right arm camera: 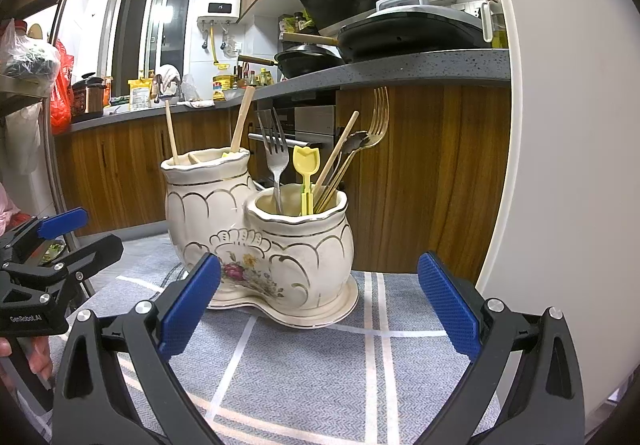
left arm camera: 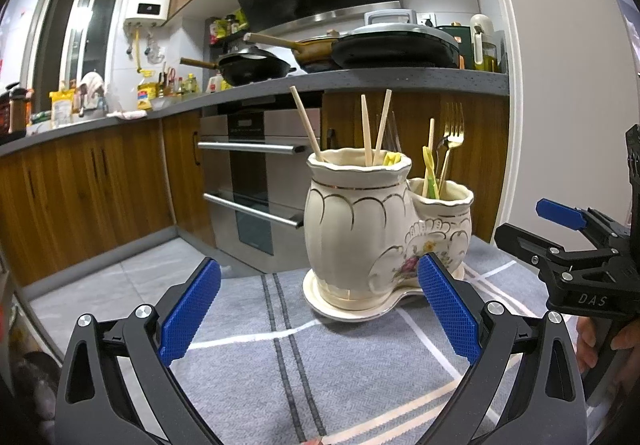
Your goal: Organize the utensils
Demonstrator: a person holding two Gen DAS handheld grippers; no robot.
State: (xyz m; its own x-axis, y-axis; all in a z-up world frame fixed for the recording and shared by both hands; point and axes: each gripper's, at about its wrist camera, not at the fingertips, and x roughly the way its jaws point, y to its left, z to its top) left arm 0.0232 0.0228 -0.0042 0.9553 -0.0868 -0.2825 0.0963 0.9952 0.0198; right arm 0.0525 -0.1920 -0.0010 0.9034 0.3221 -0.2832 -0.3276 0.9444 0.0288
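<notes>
A cream ceramic double-jar utensil holder (left arm camera: 352, 229) (right arm camera: 256, 233) stands on a grey checked cloth (left arm camera: 288, 357) (right arm camera: 360, 365). Its tall jar (right arm camera: 204, 197) holds wooden chopsticks (left arm camera: 306, 125) (right arm camera: 242, 119). Its short jar (right arm camera: 304, 241) holds a silver fork (right arm camera: 276, 153), a gold fork (left arm camera: 452, 133) (right arm camera: 378, 121), a yellow plastic utensil (right arm camera: 306, 173) and chopsticks. My left gripper (left arm camera: 318, 309) is open and empty in front of the holder. My right gripper (right arm camera: 318, 309) is open and empty, also facing the holder; it shows at the right of the left wrist view (left arm camera: 560, 225).
Behind the cloth is a kitchen with wooden cabinets (left arm camera: 80, 189), an oven (left arm camera: 256, 173) and a grey counter (left arm camera: 400, 79) carrying pans (left arm camera: 256, 65). A white wall or door edge (right arm camera: 540, 125) stands on the right. The left gripper shows at the left of the right wrist view (right arm camera: 60, 241).
</notes>
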